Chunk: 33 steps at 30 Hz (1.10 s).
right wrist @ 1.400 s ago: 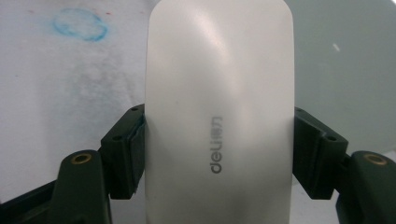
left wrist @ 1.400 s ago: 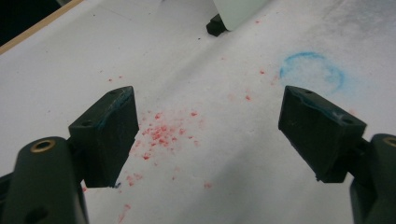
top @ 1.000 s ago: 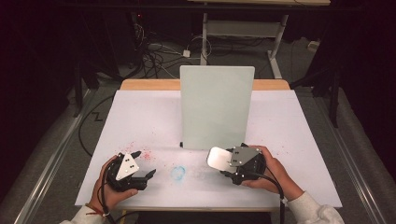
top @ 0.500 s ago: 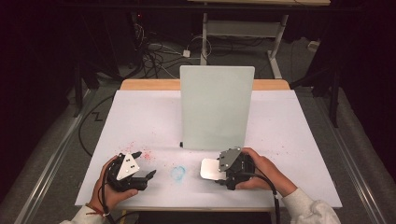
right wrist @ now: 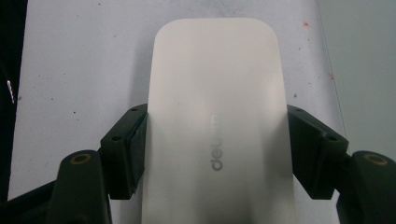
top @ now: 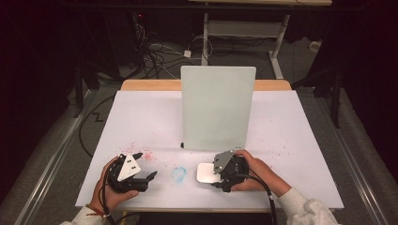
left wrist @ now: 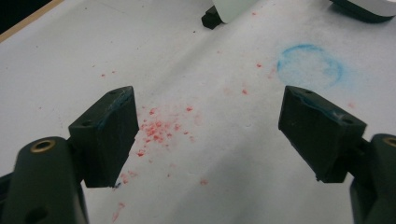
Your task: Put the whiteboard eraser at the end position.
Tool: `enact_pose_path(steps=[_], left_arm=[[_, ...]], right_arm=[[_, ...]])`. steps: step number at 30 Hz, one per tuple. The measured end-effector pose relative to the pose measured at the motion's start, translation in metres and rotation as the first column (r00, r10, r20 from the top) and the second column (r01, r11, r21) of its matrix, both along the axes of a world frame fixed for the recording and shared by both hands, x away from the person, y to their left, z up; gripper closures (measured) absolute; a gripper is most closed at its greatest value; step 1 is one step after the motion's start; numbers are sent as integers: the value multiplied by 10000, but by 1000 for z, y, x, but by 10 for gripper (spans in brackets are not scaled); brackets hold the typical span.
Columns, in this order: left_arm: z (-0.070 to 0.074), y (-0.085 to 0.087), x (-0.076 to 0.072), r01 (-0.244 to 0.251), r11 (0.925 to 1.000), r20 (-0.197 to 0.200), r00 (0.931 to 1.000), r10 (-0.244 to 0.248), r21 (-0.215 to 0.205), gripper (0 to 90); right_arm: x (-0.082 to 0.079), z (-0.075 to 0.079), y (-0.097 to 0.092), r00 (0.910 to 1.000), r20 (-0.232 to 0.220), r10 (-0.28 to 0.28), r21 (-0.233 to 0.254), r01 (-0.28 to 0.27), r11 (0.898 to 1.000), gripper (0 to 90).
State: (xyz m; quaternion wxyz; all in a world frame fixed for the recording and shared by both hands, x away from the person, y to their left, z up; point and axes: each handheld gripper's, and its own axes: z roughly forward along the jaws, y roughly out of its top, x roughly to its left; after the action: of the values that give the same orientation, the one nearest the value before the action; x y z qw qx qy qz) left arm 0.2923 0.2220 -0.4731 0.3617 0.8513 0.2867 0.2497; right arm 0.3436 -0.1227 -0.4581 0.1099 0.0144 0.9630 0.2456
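Observation:
My right gripper [top: 212, 174] is shut on a flat white eraser block [top: 204, 172], its pads pressed on the two long sides [right wrist: 217, 116]. It holds the block low over the white table sheet [top: 141, 122], just right of a smudged blue ring [top: 179, 174]. The left gripper [top: 146, 165] rests at the front left, its jaws wide open [left wrist: 210, 121] with nothing between them. Beyond it lies the blue ring [left wrist: 309, 65]. A pale whiteboard panel [top: 218, 108] stands upright at the middle of the table, right behind the eraser.
Red specks [top: 146, 155] are scattered on the sheet by the left gripper and on the right side of the sheet. The panel's small black foot [left wrist: 212, 18] sits on the sheet. Cables and table legs lie on the dark floor beyond the wooden back edge [top: 150, 85].
The right hand has carried the eraser left and down, from in front of the panel toward the blue ring. The left hand has stayed put.

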Motion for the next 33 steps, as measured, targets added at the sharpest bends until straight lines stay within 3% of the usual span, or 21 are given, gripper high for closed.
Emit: enact_pose_path(steps=[6, 11, 20, 30, 33], left_arm=[[0, 0, 0, 12, 10000, 1, 10000, -12, -16, 191], [0, 0, 0, 17, 10000, 3, 10000, -17, -7, 191], [0, 0, -1, -4, 10000, -2, 10000, 4, -6, 191], [0, 0, -1, -9, 10000, -17, 10000, 9, -37, 191], [0, 1, -1, -15, 10000, -18, 10000, 15, -47, 191]], right_arm=[[1, 2, -3, 10000, 13, -85, 208, 85, 9997, 302], [1, 9, -8, 9995, -15, -314, 939, 314, 9951, 302], [-2, 18, -17, 9972, 418, -618, 1505, 548, 9871, 312], [1, 32, -31, 9830, 1002, -1537, 2300, 1274, 9648, 314], [0, 35, -35, 9740, 1292, -1864, 2466, 1505, 9574, 301]])
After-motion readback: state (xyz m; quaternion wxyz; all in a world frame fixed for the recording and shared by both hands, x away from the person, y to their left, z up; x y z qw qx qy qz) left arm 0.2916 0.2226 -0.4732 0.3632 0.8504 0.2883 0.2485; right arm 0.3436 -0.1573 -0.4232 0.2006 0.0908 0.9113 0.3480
